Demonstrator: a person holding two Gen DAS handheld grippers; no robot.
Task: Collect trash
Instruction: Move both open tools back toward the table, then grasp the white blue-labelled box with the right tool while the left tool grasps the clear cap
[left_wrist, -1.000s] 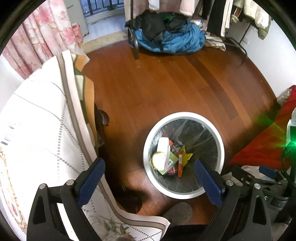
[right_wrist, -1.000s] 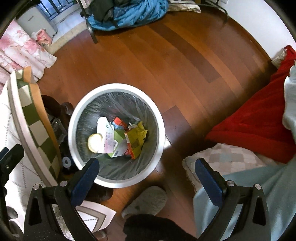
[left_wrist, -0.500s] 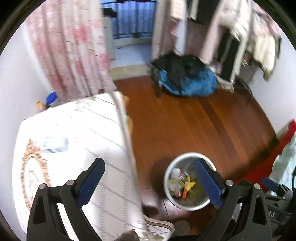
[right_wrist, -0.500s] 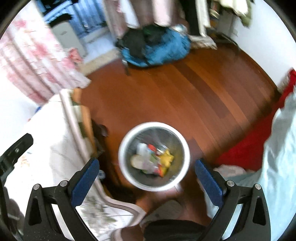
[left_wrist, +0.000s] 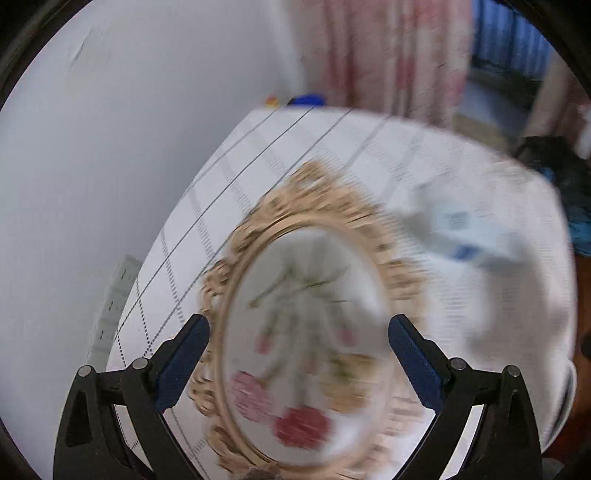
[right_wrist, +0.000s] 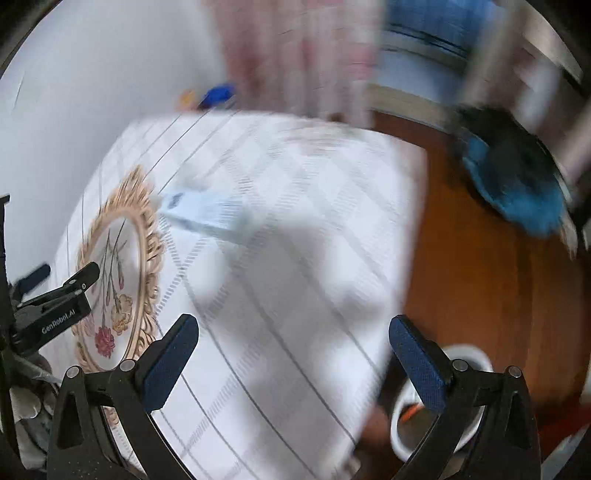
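Both cameras have swung up from the trash bin to the table — a second ago the bin filled each view, and now the white gridded tablecloth (left_wrist: 280, 155) does, with heavy motion blur. The left gripper (left_wrist: 298, 354) hangs over the cloth's gold-framed oval with printed flowers (left_wrist: 303, 332), its blue-padded fingers (left_wrist: 183, 363) spread wide with nothing between them. The right gripper (right_wrist: 293, 360) is likewise spread wide and empty, over the plain gridded part of the cloth, and it looks across at the left gripper's black body at its left edge.

One piece of trash lies on the table: a flat white-and-pale-blue packet (left_wrist: 461, 236), smeared by blur, just beyond the oval's far right rim in the left view. From the right wrist the same packet (right_wrist: 207, 214) sits beside the oval's upper edge, well ahead of the fingers. Its print cannot be read.

The trash bin (right_wrist: 469, 354) shows only in the right view — a white rim on the wooden floor (right_wrist: 480, 280), partly hidden behind the right finger, off the table's near corner. A blue and black heap (right_wrist: 517, 184) lies farther back on the floor.
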